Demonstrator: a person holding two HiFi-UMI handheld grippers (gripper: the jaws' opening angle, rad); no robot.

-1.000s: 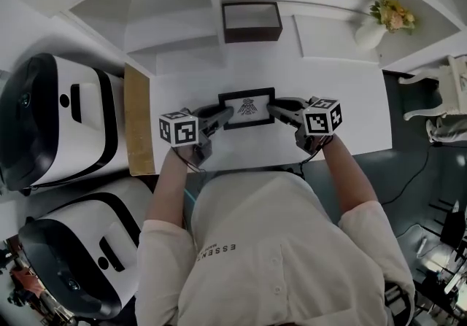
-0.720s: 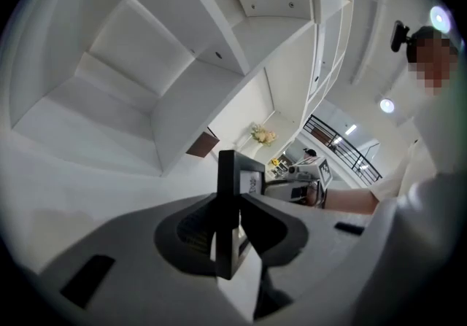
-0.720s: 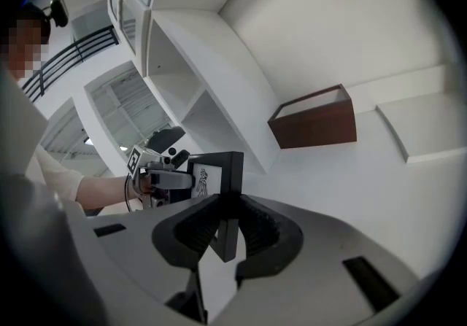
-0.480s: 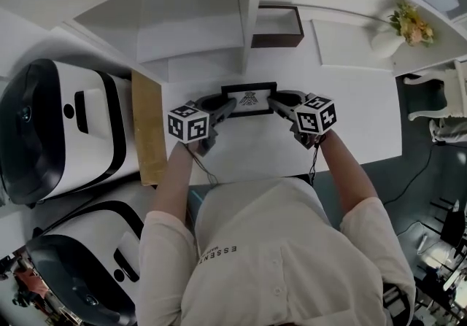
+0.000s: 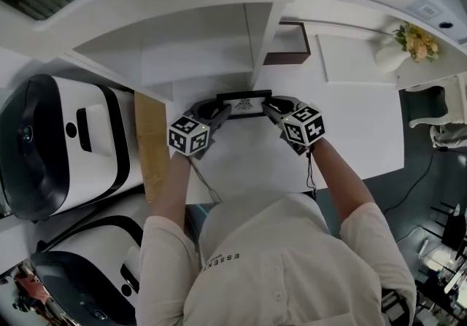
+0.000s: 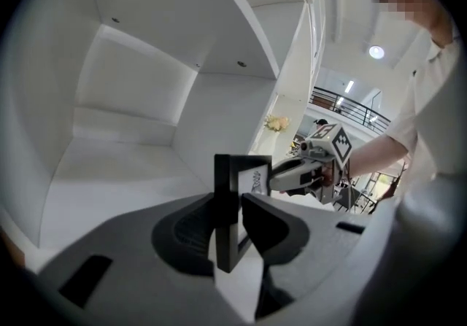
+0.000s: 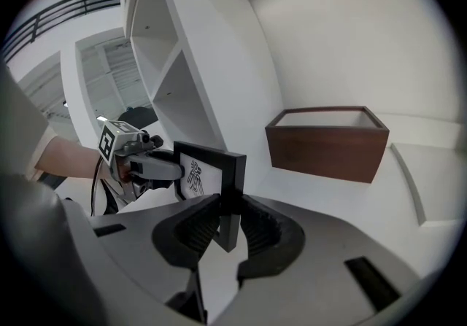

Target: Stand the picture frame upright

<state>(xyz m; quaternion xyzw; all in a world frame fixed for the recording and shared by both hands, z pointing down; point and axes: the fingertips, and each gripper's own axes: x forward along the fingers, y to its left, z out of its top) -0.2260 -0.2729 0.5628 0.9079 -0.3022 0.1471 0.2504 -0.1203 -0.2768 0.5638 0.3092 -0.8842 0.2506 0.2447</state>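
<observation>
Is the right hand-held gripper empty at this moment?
No, the right gripper view shows the right hand-held gripper clamped on the edge of the picture frame.

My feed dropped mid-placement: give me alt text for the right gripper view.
The right tool is clamped on the near edge of an upright black picture frame holding a white print. The left tool, jaws just opening slightly, has the far edge between them. A brown wooden open box sits behind on the white desk.

Matt black frame point(image 7: 232, 171), dark wooden box point(image 7: 328, 151)
</observation>
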